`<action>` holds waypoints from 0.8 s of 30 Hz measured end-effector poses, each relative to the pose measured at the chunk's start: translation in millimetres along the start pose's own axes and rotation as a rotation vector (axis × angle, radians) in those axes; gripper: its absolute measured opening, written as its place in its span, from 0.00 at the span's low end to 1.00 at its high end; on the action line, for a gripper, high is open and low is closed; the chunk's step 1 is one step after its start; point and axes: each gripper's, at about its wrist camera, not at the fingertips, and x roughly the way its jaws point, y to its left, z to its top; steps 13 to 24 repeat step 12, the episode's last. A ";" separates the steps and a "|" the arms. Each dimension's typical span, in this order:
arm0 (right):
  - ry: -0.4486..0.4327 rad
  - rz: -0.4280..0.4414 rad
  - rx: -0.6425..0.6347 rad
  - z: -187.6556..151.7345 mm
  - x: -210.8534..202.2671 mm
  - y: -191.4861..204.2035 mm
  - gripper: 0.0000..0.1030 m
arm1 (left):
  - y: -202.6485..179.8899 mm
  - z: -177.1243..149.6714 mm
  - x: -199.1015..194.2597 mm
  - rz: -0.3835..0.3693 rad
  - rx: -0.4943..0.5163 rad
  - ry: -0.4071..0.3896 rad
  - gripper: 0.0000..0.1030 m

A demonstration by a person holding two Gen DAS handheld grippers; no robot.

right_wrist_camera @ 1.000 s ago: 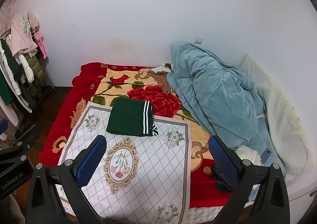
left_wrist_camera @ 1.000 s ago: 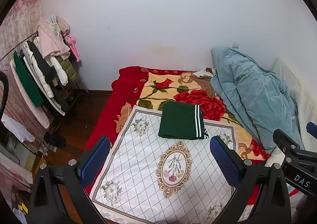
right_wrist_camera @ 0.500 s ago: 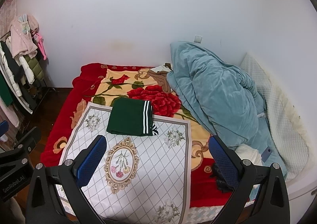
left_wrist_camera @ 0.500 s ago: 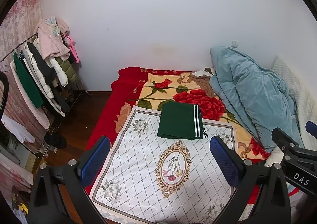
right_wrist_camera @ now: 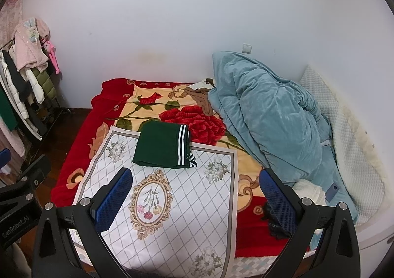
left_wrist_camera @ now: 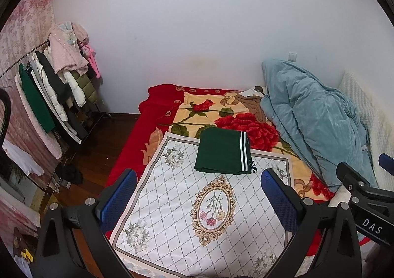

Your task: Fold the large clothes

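Hovering both spread, empty grippers, left [left_wrist_camera: 199,199] and right [right_wrist_camera: 195,198], well back from folded green garment [left_wrist_camera: 222,152] on mat [left_wrist_camera: 172,204], seemingly finishing, likely needing only withdrawal.

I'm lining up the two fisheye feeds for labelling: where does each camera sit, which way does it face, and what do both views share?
Left wrist: sits on the left gripper, looking down the bed; its open blue fingers show, with the right gripper at the right edge.
Right wrist: sits on the right gripper, facing likewise; the left gripper shows at the left edge.
Shared: folded green garment on the patterned cloth, the teal quilt.
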 end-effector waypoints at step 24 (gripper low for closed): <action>-0.005 -0.005 0.004 -14.6 -9.8 -2.4 1.00 | -0.3 1.7 -3.7 -0.009 -0.004 -0.004 0.99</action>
